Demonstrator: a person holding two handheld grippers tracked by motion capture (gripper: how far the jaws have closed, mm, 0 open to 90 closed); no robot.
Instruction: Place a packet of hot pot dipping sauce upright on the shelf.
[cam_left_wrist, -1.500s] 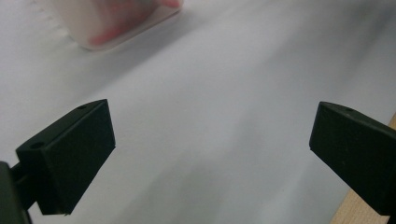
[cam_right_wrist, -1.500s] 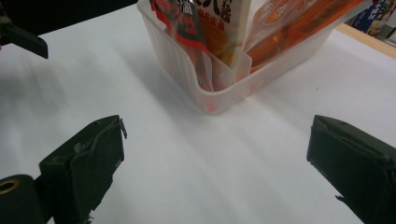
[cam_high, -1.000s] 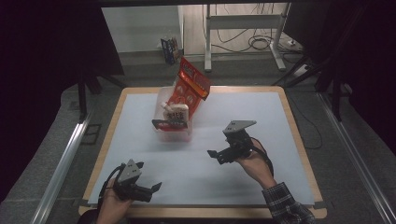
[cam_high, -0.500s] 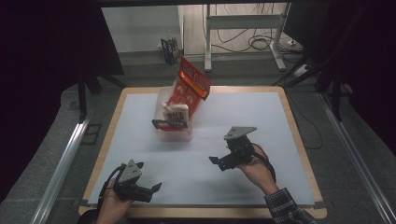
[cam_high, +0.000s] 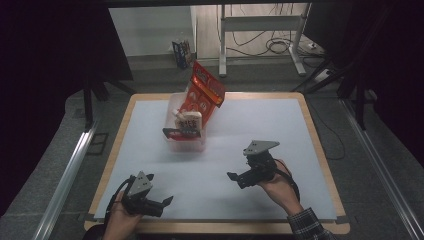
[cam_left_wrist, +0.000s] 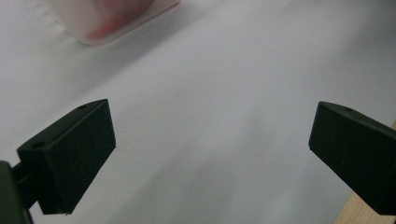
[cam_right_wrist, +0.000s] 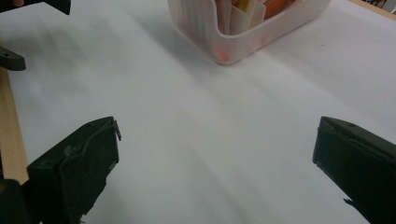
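Claws are both gaping, empty: left claw (cam_high: 167, 201) resting at the tabletop's (cam_high: 280, 125) near edge, right claw (cam_high: 234, 177) facing the snack-filled tub (cam_high: 186, 142) mid-tabletop. Likely next: reaching in for a packet.

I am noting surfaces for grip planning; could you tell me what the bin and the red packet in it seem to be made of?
Bin: likely frosted, translucent plastic, since its contents show blurred through the wall.
Red packet: apparently glossy printed film or foil; it stands crinkled above the rim and catches light.
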